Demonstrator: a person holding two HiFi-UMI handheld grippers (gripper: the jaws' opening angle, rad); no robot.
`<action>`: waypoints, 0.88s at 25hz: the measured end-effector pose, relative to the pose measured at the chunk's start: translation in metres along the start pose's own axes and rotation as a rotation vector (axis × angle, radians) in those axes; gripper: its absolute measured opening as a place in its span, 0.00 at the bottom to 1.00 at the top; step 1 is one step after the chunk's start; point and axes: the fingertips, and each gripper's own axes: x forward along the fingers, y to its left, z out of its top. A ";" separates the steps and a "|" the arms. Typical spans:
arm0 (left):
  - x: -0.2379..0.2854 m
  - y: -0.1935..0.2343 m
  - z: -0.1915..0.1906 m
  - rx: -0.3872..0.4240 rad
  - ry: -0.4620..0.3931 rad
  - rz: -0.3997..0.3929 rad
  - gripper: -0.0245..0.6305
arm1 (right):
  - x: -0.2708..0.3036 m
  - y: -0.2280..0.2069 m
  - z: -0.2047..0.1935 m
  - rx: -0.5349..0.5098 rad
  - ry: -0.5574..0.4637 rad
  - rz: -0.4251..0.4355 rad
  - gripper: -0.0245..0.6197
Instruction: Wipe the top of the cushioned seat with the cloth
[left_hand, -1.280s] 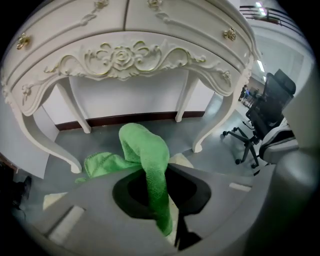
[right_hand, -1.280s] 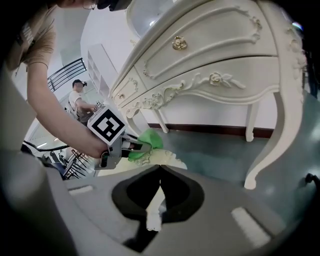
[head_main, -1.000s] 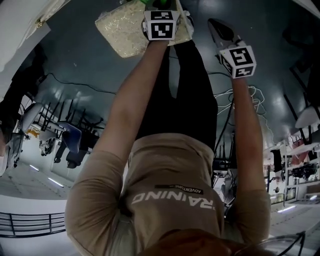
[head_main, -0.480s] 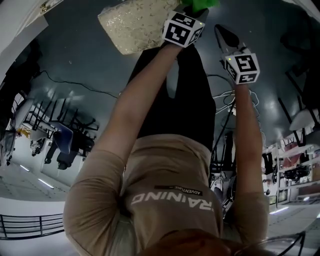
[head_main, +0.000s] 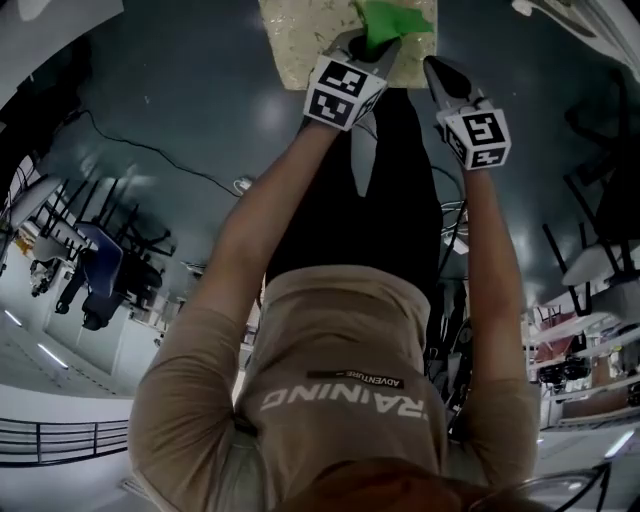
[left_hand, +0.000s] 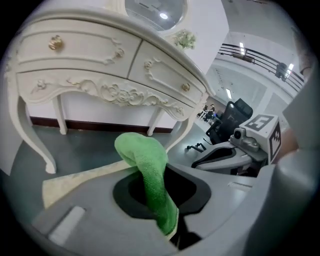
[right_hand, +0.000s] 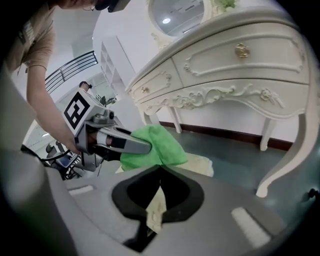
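The cushioned seat (head_main: 310, 40) is a cream patterned pad at the top of the head view. My left gripper (head_main: 372, 40) hangs over its near right part, shut on a green cloth (head_main: 388, 18) that bunches ahead of the jaws. In the left gripper view the cloth (left_hand: 145, 160) runs up through the jaws and droops over the seat (left_hand: 75, 177). My right gripper (head_main: 432, 68) is at the seat's near right corner. In the right gripper view its jaws (right_hand: 159, 172) are shut with a cream strip of the seat (right_hand: 200, 164) between them, just behind the cloth (right_hand: 155, 145).
A white carved dressing table (right_hand: 240, 65) with gold knobs stands just beyond the seat, its curved leg (right_hand: 285, 165) close on the right. Dark glossy floor surrounds the seat, with a cable (head_main: 150, 150) at left. Office chairs (head_main: 100, 280) stand far off.
My left gripper has carried the cloth rightward across the seat, towards the right gripper. The right gripper, clear of the seat a second ago, now meets its corner.
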 end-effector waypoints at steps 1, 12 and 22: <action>-0.020 0.014 -0.009 -0.005 -0.003 0.024 0.11 | 0.008 0.017 0.001 -0.009 0.007 0.015 0.04; -0.174 0.166 -0.086 -0.150 -0.076 0.342 0.11 | 0.089 0.150 0.006 -0.167 0.118 0.165 0.04; -0.204 0.226 -0.155 -0.275 -0.035 0.421 0.11 | 0.118 0.184 -0.006 -0.186 0.181 0.195 0.04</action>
